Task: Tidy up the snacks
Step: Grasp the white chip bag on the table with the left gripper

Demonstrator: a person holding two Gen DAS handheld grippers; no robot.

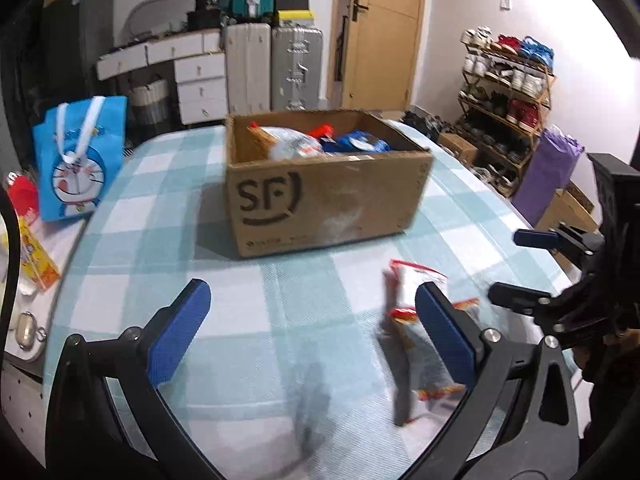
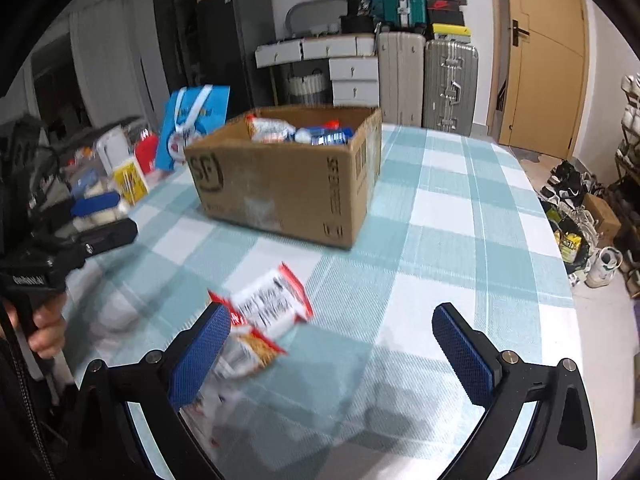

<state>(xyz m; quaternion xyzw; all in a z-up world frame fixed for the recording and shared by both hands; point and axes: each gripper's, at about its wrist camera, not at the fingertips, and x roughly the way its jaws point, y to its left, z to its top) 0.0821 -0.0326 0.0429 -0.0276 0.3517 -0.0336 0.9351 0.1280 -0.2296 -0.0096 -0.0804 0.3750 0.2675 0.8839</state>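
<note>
A brown cardboard box (image 1: 328,184) printed with a black "SF" mark stands open on the bench (image 1: 160,216), which is covered by a pale teal and white checked cloth. Inside the box lie several snack packets (image 2: 300,132) in white, red and blue.

Nearer the cameras, a white and red snack packet (image 2: 272,304) lies loose on the cloth, well apart from the box and blurred in both views.

The left gripper (image 1: 316,332) is spread wide with nothing between its blue pads (image 1: 180,336); the packet lies just beyond its right finger.

The right gripper (image 2: 332,356) is likewise released, the packet lying just beside its left pad.

A blue cartoon-print tote bag (image 1: 78,160) stands at the bench's left side.
</note>
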